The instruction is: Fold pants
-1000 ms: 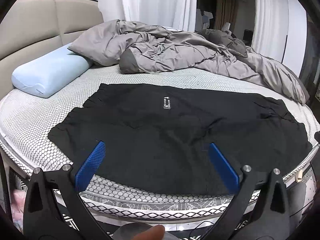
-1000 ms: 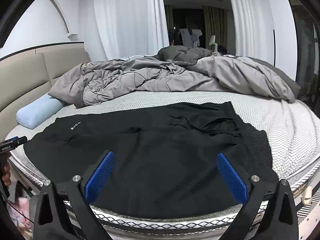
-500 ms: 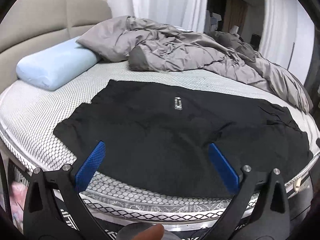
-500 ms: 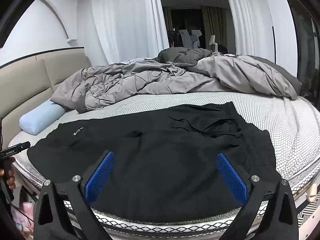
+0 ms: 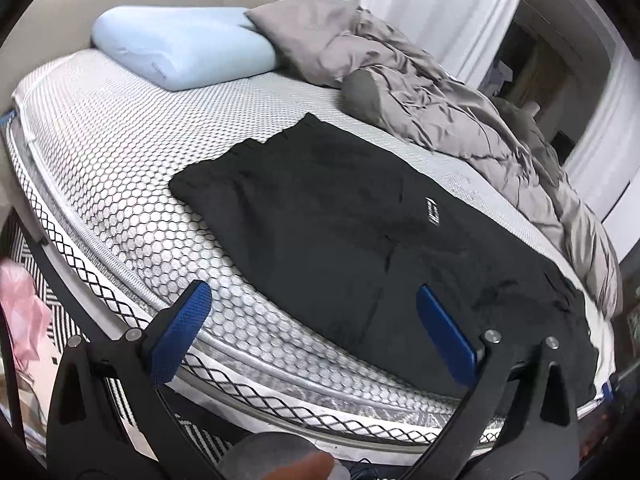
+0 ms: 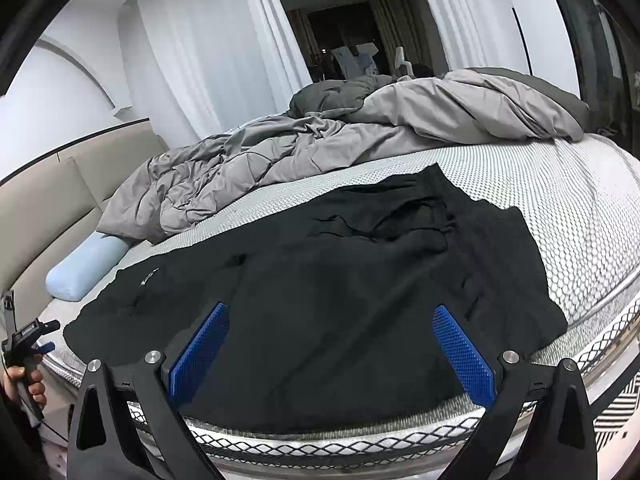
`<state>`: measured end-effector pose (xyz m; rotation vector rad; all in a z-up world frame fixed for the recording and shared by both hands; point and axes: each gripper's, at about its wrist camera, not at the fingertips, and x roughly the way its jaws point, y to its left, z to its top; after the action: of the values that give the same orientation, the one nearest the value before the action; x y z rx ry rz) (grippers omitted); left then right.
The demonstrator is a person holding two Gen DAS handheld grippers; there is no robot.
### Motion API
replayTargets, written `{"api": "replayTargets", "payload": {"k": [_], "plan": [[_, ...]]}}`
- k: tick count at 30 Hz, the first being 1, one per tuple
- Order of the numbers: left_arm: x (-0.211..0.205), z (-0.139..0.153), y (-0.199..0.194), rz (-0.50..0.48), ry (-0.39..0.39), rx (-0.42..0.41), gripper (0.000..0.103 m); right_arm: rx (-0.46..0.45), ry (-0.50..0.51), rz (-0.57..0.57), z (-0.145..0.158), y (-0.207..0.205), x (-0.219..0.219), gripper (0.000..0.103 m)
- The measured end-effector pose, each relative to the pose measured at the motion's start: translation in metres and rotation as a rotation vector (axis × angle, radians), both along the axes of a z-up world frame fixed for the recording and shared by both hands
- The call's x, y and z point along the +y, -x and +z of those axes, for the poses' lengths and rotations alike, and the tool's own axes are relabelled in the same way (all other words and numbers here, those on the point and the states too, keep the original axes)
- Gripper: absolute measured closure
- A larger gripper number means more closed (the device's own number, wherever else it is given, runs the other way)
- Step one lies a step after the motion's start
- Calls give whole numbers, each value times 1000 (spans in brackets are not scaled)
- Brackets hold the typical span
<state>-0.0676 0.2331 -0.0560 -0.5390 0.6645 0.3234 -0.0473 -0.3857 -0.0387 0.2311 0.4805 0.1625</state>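
Lying flat along the near edge of the bed (image 6: 580, 216): black pants (image 6: 340, 280). Hovering over that edge, left gripper (image 5: 312, 320) and right gripper (image 6: 332, 336), fingers wide apart, gripping nothing.

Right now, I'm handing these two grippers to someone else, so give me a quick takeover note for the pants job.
Left gripper: open, holding nothing, above the near mattress edge by the pants' left end.
Right gripper: open, holding nothing, over the near middle of the pants.
Black pants: spread across the mattress, long axis left to right, some bunched wrinkles toward the far right. Blue pillow and grey duvet lie behind, clear of the fabric.
Done: pants laid out; no fold visible.
Left: grip, then every fold.
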Motion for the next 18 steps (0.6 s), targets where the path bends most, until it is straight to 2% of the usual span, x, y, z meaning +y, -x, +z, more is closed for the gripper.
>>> {"api": "replayTargets", "payload": {"k": [3,6,13,18], "plan": [[18,-12,-17,-21,50,18,25,9,-19,33,-3,-1,-1,0],[37,-30,-41,-16,116,55,34,5,-4,32,-2,-3,5,0],[70,-55,-74,26,244,44,34,36,21,-3,-6,-7,0,0],[56,-51,-49,10,273,40,34,75,-10,-91,-11,0,-30,0]]}}
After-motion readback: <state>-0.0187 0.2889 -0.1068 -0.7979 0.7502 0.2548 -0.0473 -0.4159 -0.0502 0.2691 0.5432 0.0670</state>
